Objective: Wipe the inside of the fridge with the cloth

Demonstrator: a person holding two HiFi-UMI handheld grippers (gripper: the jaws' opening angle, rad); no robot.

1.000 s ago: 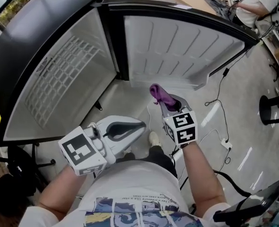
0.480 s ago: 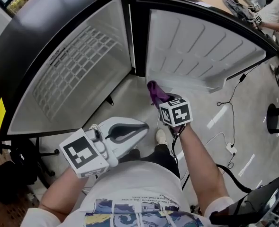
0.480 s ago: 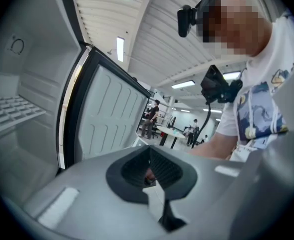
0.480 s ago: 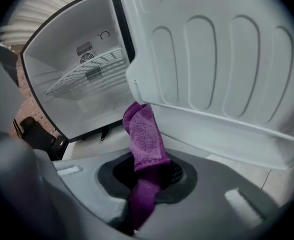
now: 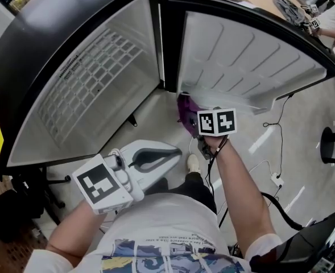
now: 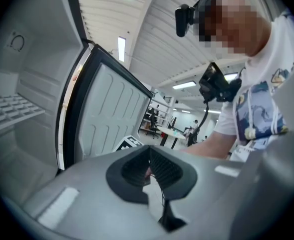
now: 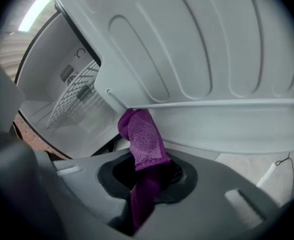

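Beside the white fridge door's [image 5: 241,61] bottom edge, the right gripper [image 7: 147,176] pinches a purple cloth [image 7: 143,136] for wiping. The left gripper [image 6: 149,171] idles, jaws together.

floor [image 5: 301,169]: glossy, pale | standing on it: open fridge [image 5: 116,44], round black stool base [image 5: 325,145] | lying: black cable [image 5: 278,214]

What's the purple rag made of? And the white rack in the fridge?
The purple cloth looks like soft microfibre or terry: it has a nubbly surface and floppy folds. The white rack seems to be coated metal wire: it is a grid of thin bars in matt white.
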